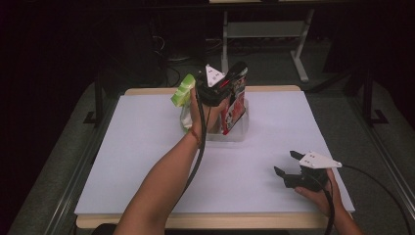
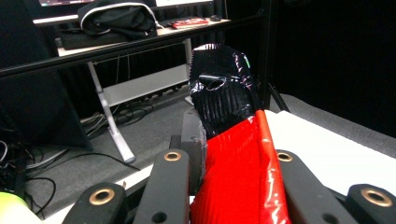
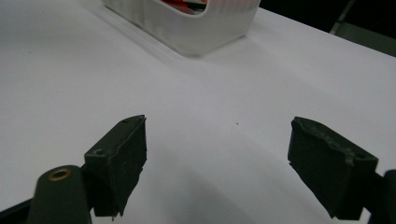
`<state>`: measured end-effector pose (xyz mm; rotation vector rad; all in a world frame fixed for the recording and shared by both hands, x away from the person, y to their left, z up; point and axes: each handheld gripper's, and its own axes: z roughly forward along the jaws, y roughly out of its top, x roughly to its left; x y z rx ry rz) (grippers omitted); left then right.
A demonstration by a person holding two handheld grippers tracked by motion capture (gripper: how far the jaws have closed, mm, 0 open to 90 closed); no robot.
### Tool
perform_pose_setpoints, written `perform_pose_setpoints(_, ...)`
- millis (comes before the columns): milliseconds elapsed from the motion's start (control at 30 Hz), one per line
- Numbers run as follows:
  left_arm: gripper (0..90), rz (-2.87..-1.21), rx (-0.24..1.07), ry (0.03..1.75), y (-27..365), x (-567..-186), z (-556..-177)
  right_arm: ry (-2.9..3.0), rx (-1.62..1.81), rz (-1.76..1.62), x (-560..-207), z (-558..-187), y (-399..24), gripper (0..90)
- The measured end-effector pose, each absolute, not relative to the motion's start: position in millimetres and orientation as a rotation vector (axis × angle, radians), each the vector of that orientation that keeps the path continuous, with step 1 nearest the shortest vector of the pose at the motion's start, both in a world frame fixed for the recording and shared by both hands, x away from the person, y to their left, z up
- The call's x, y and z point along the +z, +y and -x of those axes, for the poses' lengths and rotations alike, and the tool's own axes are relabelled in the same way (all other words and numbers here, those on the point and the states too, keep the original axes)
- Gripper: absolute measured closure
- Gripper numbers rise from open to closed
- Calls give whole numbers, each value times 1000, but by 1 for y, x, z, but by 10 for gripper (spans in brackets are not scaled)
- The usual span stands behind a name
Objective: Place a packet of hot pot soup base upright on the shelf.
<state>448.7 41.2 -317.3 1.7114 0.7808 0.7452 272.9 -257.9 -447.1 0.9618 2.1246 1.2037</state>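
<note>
Left hand-held gripper (image 1: 222,90) pinching red-and-black snack pouch (image 1: 235,100) over white bin (image 1: 240,129).

Left to right: green packet (image 1: 182,90) at bin's left edge; pouch upright, long axis vertical, between the 2 jaws, lower end apparently inside the bin. Right hand-held gripper (image 1: 288,164) spread, holding nothing, resting on bench (image 1: 137,161), well apart from bin; left hand nearer.

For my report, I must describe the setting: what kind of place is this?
Probably a lab or workshop: a white-covered table on grey carpet, a white-legged workbench behind, loose cables on the floor.
</note>
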Motion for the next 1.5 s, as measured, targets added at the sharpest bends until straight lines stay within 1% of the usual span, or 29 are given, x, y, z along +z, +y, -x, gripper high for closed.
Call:
perform_pose_setpoints(133, 760, -1761, 742, 774, 39, -325, -449, 2132, 1201, -965, -448, -274, -258, 190)
perform_pose_setpoints(233, 758, -1734, 710, 790, 41, -334, -450, 2136, 1199, -958, -448, -274, -257, 190)
perform_pose_setpoints(333, 756, -1757, 725, 771, 39, -333, -448, 2139, 1198, -961, -449, -274, -257, 191)
perform_pose_setpoints(1067, 734, -1766, 649, 776, 47, -342, -451, 2160, 1180, -958, -451, -275, -254, 191)
perform_pose_setpoints(1500, 723, -1801, 623, 769, 41, -345, -449, 2169, 1173, -950, -452, -275, -253, 193)
